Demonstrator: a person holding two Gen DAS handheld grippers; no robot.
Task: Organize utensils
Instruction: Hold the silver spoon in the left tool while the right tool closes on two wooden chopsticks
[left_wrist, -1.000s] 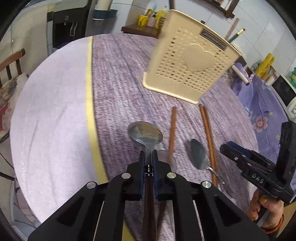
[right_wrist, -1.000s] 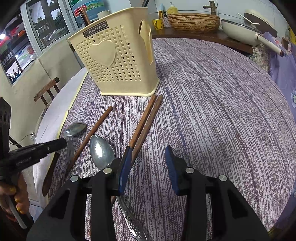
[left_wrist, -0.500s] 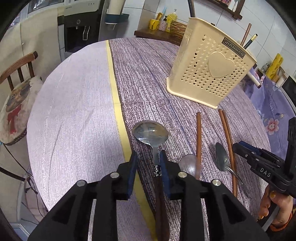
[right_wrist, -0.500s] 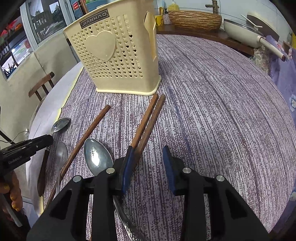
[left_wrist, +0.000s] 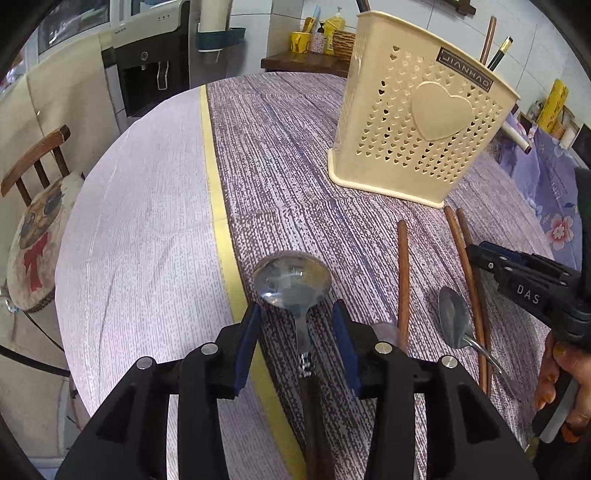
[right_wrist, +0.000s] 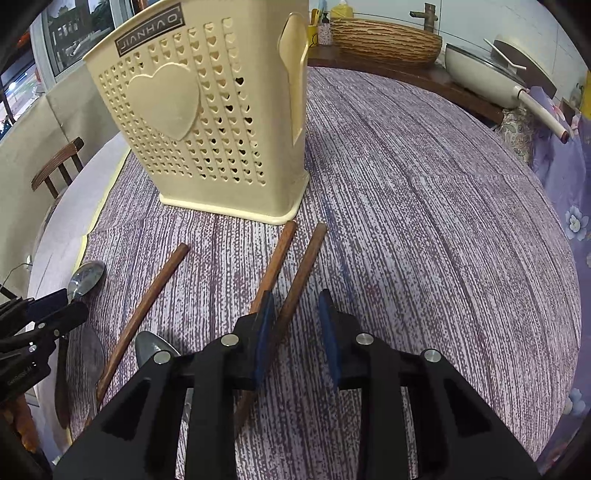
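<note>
Utensils lie scattered on a purple woven tablecloth (left_wrist: 295, 155) in front of a cream perforated holder (left_wrist: 417, 125), embossed with a heart.

From the left wrist: the left gripper (left_wrist: 297, 332) stands partly open, its jaws having just been opening, blue pads clear on either side of the neck of a steel spoon with a dark wooden handle (left_wrist: 295, 284). That spoon's shiny bowl points toward the holder, near a yellow stripe (left_wrist: 218, 206). Right of it lie a single brown chopstick (left_wrist: 403, 273), a smaller all-metal spoon (left_wrist: 456, 319) and a pair of chopsticks (left_wrist: 467, 266) whose far tips nearly reach the holder's base. A hand (left_wrist: 565, 384) grips the other tool at the frame's right edge.

From the right wrist: the right gripper (right_wrist: 295, 328) is narrowed, its jaws having just been closing around one chopstick of the pair (right_wrist: 299, 280); the pads do not yet press it. Its mate (right_wrist: 273, 266) passes just outside the left pad. The holder (right_wrist: 207, 122) stands upright just beyond their tips.
</note>
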